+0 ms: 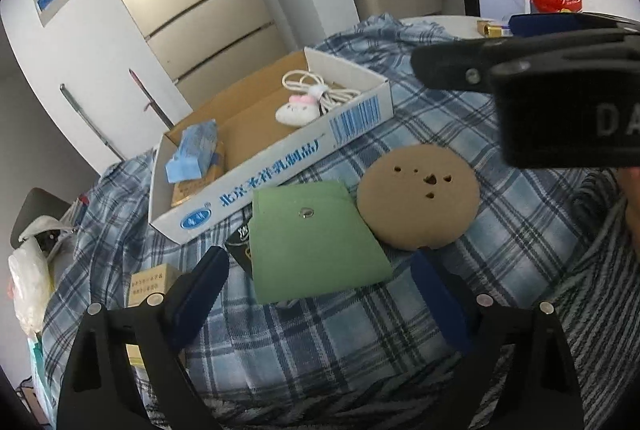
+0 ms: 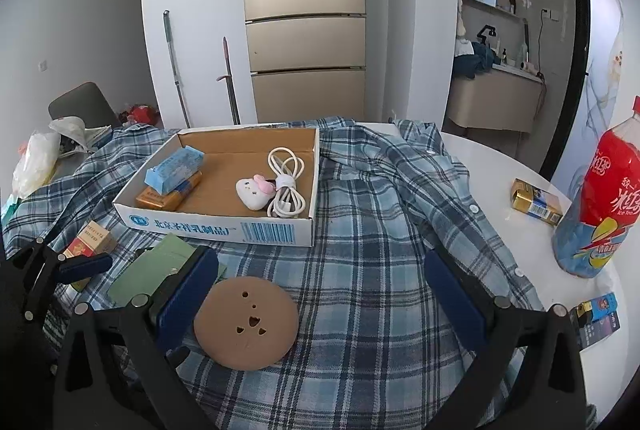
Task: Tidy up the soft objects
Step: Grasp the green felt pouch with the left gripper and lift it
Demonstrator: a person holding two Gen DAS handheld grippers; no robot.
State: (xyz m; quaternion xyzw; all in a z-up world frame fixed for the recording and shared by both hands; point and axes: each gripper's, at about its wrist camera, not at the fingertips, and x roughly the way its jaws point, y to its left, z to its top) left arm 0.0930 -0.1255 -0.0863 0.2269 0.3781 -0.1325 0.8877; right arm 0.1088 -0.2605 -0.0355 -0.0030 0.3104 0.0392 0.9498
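Observation:
A flat green pouch (image 1: 312,242) with a metal snap lies on the blue plaid shirt (image 1: 360,330). My left gripper (image 1: 316,298) is open, its blue fingers standing either side of the pouch's near edge without touching it. A round tan pad (image 2: 246,322) with small cut-outs lies beside the pouch (image 2: 160,266). My right gripper (image 2: 322,294) is open above the shirt (image 2: 380,230), with the pad just inside its left finger. One of the left gripper's fingers (image 2: 86,266) shows at the left edge of the right wrist view.
A shallow cardboard box (image 2: 224,228) behind the pouch holds a white plush bunny (image 2: 252,192), a white cable (image 2: 286,182), a blue tissue pack (image 2: 176,168) and an orange pack. A red bottle (image 2: 600,198) and a gold pack (image 2: 536,202) stand on the white table (image 2: 500,166) at right. A small carton (image 2: 90,240) lies at left.

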